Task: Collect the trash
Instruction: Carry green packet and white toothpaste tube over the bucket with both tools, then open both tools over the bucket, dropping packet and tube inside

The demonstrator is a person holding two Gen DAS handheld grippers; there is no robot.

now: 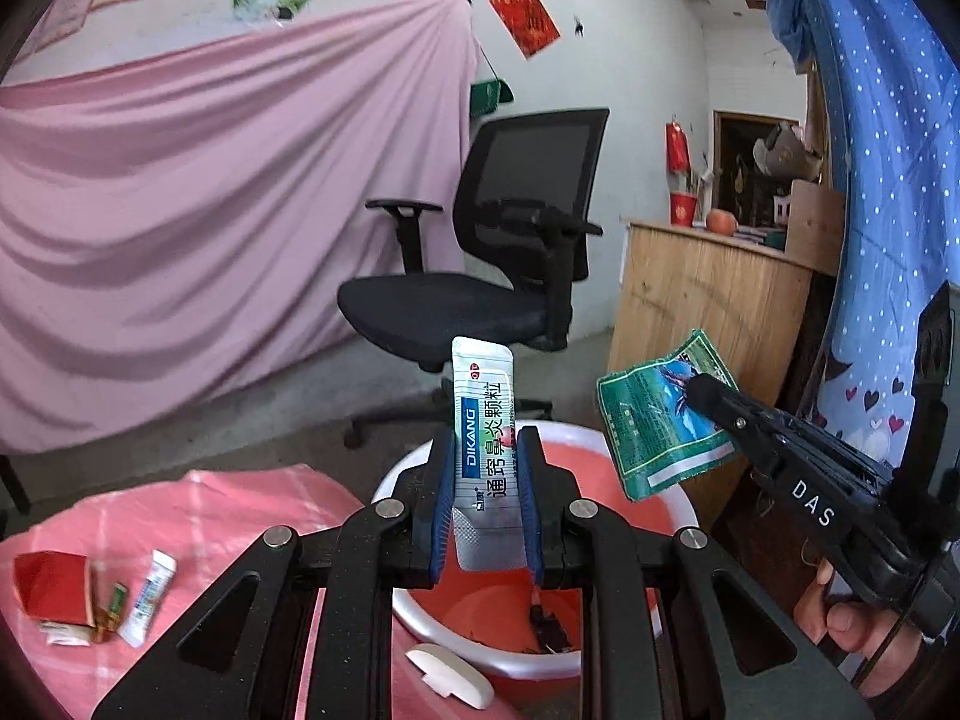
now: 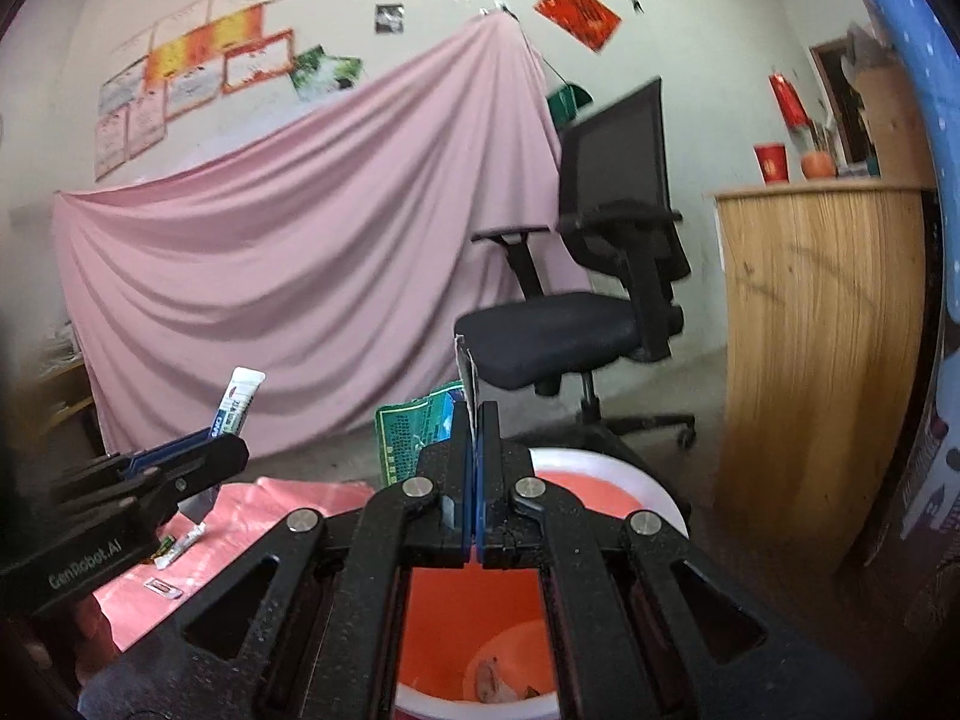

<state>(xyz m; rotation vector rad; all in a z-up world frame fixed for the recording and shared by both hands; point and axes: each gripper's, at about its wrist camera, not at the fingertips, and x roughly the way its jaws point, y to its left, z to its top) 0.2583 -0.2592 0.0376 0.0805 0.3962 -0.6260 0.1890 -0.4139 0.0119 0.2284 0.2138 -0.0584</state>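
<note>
Below both my grippers sits the red bin with its white rim, beside the pink-covered table. My right gripper, stamped "DAS", is clamped tight on a green packet, tilted, above the bin's rim. My left gripper, marked "GenRobot.AI", pinches a white sachet reading "DIKANG", long axis upright, top pointing up, over the bin. A small tube lies on the table.
</note>
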